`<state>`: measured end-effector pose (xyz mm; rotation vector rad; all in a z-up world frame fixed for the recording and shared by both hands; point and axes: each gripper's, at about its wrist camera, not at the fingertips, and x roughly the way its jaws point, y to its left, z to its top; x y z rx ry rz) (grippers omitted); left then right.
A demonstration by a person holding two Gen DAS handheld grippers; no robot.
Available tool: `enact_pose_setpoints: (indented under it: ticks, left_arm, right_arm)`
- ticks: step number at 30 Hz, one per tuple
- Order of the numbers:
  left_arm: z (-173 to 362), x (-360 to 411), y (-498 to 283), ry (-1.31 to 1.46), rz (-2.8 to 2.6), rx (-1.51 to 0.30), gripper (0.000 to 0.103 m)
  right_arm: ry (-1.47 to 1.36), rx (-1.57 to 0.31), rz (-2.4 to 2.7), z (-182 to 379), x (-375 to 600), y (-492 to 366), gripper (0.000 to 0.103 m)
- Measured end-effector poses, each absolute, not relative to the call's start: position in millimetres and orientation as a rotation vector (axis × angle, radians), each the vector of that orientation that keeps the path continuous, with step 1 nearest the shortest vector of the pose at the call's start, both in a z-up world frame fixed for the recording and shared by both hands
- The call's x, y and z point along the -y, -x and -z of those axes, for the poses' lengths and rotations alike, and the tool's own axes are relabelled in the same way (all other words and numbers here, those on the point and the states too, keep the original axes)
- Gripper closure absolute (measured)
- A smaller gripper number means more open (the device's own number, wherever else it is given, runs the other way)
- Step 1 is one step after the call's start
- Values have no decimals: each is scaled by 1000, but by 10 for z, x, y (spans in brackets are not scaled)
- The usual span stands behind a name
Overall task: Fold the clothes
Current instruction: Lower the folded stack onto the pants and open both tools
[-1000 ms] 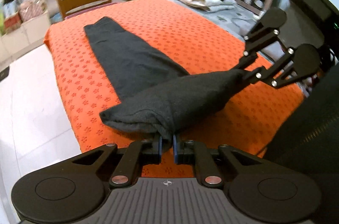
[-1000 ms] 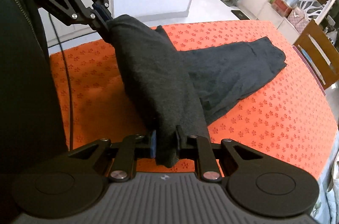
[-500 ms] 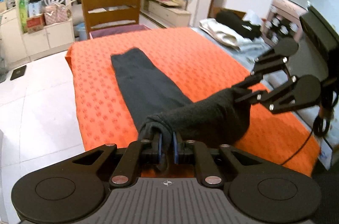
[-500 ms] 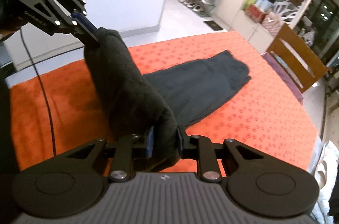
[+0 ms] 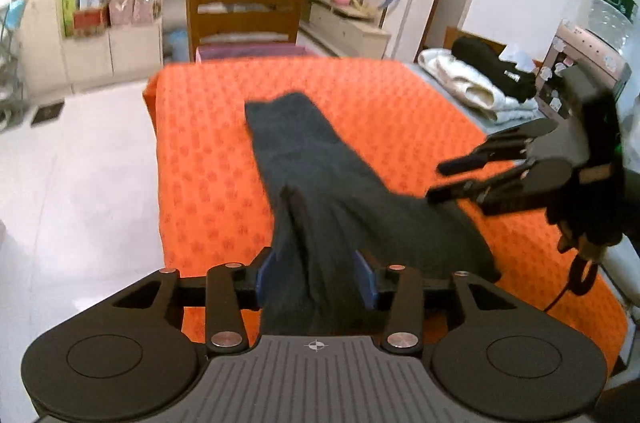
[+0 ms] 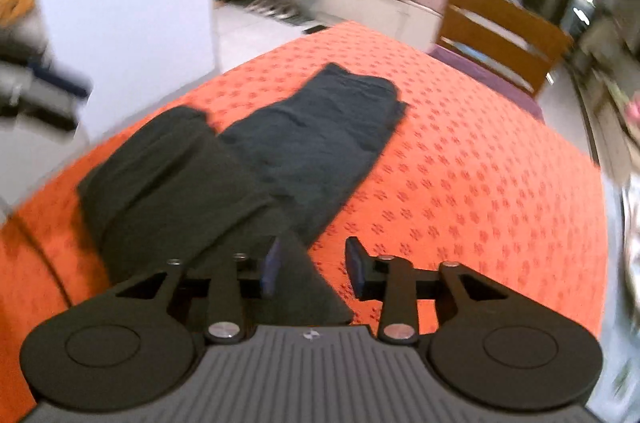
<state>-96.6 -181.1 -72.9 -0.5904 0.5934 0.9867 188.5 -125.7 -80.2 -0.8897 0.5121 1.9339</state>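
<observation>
The left gripper's [image 5: 316, 277] fingers [image 5: 266, 277] stand wide, dark cloth [image 5: 320, 183] loose between them — the right gripper's [image 6: 314, 265] fingers [image 6: 356, 263] gape too, gripping nothing. The garment lies along the orange worktop [image 5: 200, 163], its near end bunched at the near edge.

Both wrist views close, sharing orange table [image 5: 400, 111]

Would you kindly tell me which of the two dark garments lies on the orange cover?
The dark grey garment, stretched across the orange cover; the other, a black garment, rests on a white bundle beyond it.
</observation>
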Motion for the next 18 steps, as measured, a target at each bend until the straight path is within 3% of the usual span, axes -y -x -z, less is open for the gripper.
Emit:
enact_pose_setpoints:
  ticks: [4,9,14,15,16,17,18]
  left_arm:
    - [920,1775,988,657,-978,-597,55]
    - [1039,1666,930,713,-976,-562,49]
    - [1136,1501,969,836,-975,-473,50]
    - [1162,1473,984,873,-970,-456,53]
    - [1191,1449,993,911,-959,-442,75]
    - [1214,1436,997,949,-941,-430,86]
    - [1212,1452,999,962,-930,-421,94]
  right_arm:
    - [736,-675,-1833,841,1391,-2144,38]
    - [569,-941,-1755,1043,1575,-2427,37]
    - [427,-1137,-1743,1240,1601,-2501,37]
    - [405,-1162,-1746,1268,1575,-2493,38]
    - [386,-1187,-1750,1294,1546,-2480,39]
    - [371,-1207,-1756,1317,1514,-2464,52]
    - [363,-1227,-1769,1334,1485,-2447,75]
